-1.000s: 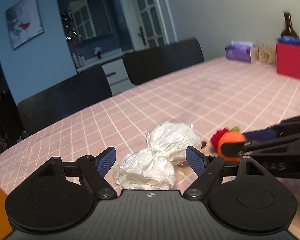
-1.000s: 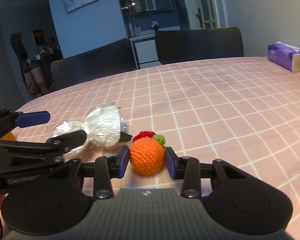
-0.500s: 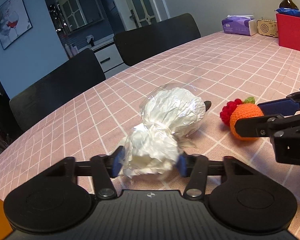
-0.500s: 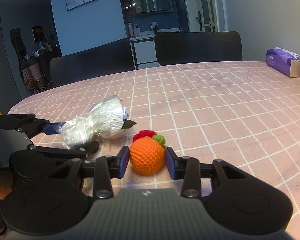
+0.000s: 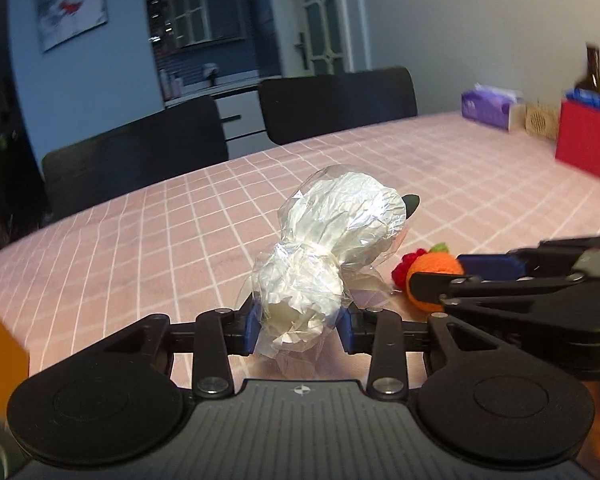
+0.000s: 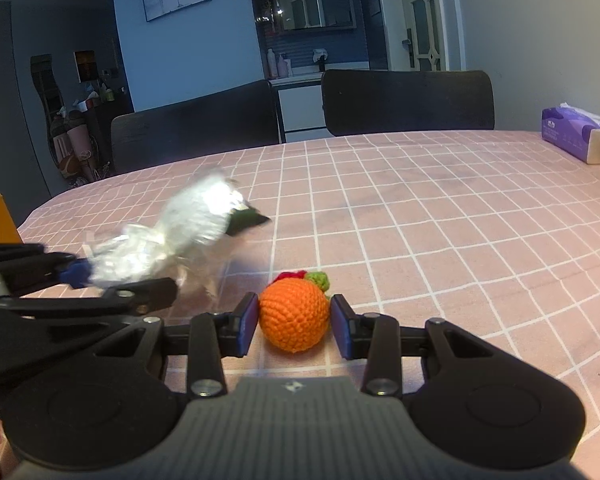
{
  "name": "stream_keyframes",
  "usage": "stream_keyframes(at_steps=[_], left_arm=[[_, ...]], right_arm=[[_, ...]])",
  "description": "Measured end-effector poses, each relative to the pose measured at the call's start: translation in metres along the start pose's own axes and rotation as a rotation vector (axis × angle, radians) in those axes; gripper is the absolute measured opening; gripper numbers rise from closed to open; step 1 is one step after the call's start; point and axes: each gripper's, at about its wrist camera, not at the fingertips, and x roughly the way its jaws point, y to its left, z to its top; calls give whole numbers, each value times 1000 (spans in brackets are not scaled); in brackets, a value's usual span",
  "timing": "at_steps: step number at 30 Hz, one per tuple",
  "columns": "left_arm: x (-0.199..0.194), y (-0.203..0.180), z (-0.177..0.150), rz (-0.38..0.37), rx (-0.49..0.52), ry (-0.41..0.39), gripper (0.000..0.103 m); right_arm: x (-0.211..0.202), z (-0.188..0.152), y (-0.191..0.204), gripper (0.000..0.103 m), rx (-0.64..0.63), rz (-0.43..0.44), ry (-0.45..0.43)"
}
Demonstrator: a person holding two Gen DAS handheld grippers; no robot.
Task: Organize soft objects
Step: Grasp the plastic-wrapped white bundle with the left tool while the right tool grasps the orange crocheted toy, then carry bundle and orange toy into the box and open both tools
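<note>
Left gripper [image 5: 299, 327] closing on white wrapped bundle [image 5: 324, 248], pads pressing its lower knot, bundle tilted up off the pink checked tabletop [image 5: 140, 240]. Right gripper [image 6: 294, 322] clamped on orange crochet ball [image 6: 293, 315], ball resting on tabletop just right of the bundle.
</note>
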Motion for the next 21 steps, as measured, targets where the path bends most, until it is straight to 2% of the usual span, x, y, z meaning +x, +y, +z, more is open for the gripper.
stream_keyframes(at_steps=[9,21], left_arm=[[-56,9,-11,-2,-113,-51,43],[-140,6,-24,-59,-127,-173,42]], right_arm=[[-4,1,6,39,-7,-10,-19],[-83,-22,46,39,-53,66,-40]])
